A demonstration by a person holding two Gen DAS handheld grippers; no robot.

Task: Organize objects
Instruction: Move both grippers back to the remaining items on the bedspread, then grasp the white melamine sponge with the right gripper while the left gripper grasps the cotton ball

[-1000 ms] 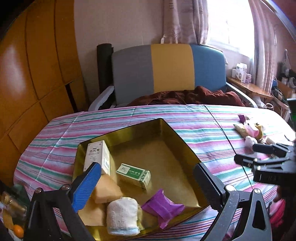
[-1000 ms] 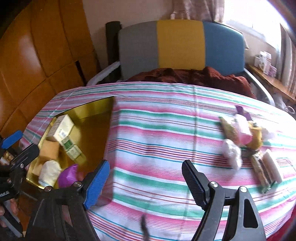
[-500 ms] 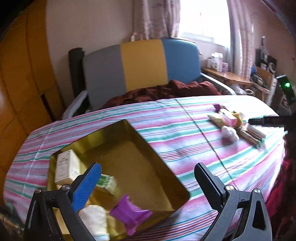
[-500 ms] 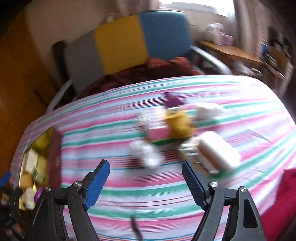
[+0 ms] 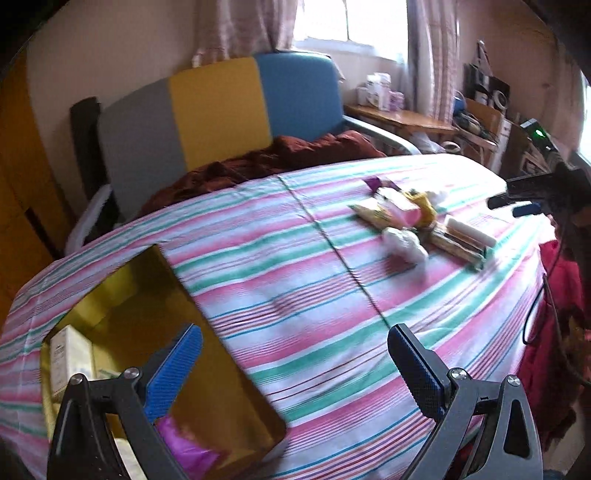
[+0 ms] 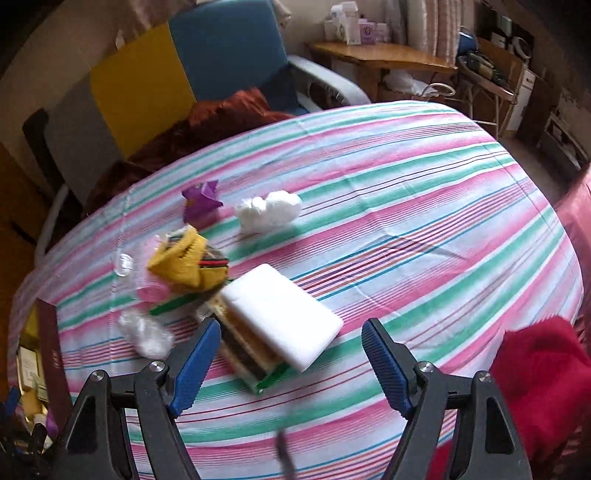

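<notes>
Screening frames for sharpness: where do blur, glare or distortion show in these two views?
Left wrist: window blown out, striped cloth smeared mid-frame, fisheye bending the table edge. Right wrist: white block and item pile soft with motion blur, corners vignetted dark.

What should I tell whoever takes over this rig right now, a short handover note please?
Left gripper: open, empty, over the near edge of the gold tray.
Right gripper: jaws closing, nothing gripped, above the white block stacked on flat packets.
Done: a cream box and a purple packet lie in the tray.
Left: the pile on the striped cloth: white block, yellow pouch, purple wrapper, two cotton wads, packets.
</notes>
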